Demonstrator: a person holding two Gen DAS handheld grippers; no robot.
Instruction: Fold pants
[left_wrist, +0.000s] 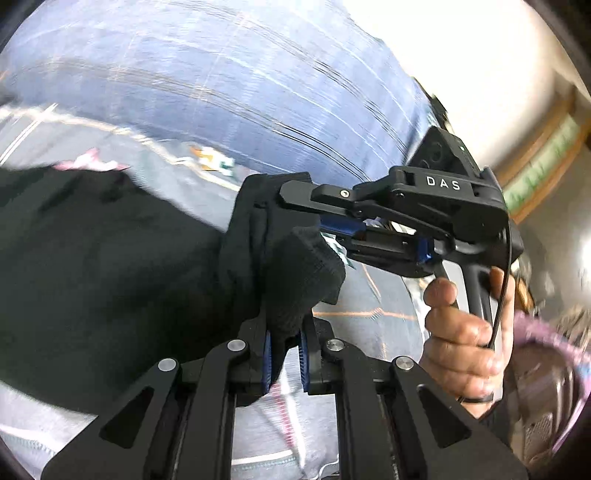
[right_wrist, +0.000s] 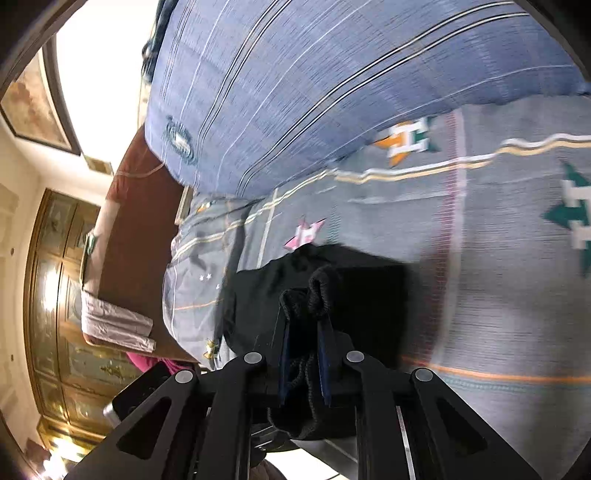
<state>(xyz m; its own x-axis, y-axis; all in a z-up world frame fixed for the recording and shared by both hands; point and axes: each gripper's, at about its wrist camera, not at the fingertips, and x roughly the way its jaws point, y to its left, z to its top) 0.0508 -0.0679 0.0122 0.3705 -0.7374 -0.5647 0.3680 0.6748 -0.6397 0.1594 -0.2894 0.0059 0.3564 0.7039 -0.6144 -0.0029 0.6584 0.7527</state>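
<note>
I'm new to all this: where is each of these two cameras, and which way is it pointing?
Left wrist: on the left hand-held gripper, looking along its fingers at black pants; the right hand-held gripper and person's right hand show.
Right wrist: on that right gripper, looking at the pants over a patterned bedspread.
Shared: pants, bedspread, blue pillow.

Setting: a home bedroom. We note a bed with a grey patterned sheet (right_wrist: 498, 229), a blue striped quilt (right_wrist: 295, 85), an ornate gilded wardrobe (right_wrist: 62, 295), and a framed picture (right_wrist: 33, 107) on the wall.
</note>
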